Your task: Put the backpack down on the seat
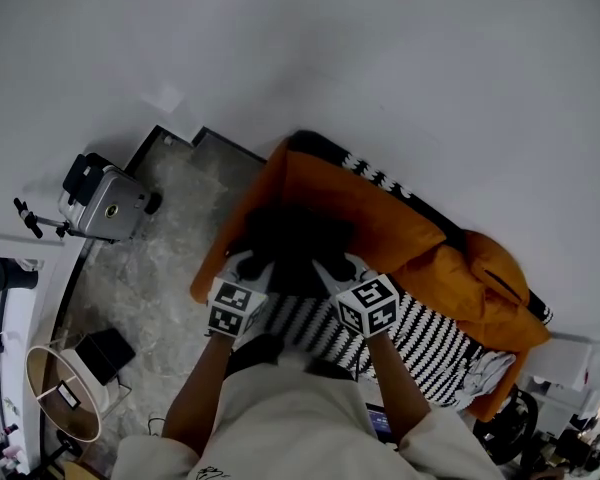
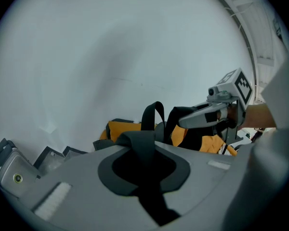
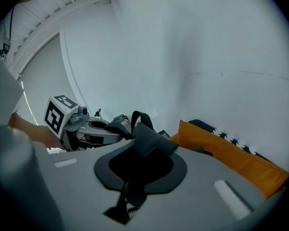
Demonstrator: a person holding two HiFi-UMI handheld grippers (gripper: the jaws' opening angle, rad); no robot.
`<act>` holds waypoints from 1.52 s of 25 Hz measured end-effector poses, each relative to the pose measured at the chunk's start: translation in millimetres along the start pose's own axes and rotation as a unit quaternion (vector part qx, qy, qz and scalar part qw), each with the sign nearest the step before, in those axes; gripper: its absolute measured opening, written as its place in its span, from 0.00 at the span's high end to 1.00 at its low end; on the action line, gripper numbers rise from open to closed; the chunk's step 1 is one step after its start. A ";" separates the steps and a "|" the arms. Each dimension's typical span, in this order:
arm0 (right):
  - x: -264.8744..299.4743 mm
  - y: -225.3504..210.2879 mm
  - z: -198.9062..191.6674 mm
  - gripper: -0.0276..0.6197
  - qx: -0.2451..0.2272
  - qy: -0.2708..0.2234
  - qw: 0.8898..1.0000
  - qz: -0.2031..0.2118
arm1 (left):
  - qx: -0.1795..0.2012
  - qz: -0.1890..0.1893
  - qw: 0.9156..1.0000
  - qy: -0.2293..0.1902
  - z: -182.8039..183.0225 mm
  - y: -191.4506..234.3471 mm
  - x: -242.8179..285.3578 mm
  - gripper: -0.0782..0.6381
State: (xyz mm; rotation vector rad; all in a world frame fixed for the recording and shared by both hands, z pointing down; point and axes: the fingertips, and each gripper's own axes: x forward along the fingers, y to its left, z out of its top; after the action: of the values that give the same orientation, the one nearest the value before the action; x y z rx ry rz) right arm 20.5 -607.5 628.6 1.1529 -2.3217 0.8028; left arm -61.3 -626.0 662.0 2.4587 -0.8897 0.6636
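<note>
Over the striped seat (image 1: 430, 346), the backpack (image 1: 290, 240) hangs upright, straps (image 2: 152, 115) uppermost.

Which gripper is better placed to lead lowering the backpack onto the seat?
Right, probably. Each gripper is shut on a strap of the backpack, but the right gripper hangs over the striped seat, while the left gripper sits by the sofa's orange edge near the floor.
</note>
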 end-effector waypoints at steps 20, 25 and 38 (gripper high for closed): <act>66.0 -32.3 -10.1 0.89 -0.030 0.033 0.999 0.015 | -0.030 0.005 0.998 0.051 -23.2 47.1 40.1 0.83; 79.3 -33.3 -18.5 0.89 -0.024 0.038 0.999 0.019 | -0.033 0.022 0.998 0.053 -38.6 61.9 47.6 0.83; 91.8 -33.7 -40.2 0.85 -0.007 0.062 0.998 0.012 | -0.054 0.048 0.996 0.047 -52.7 82.5 63.2 0.81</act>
State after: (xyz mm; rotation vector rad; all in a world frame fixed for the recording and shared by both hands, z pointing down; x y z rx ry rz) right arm 0.9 -649.9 723.4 1.0404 -2.2402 0.8407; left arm -89.4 -684.1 759.0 2.2833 -0.9847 0.7373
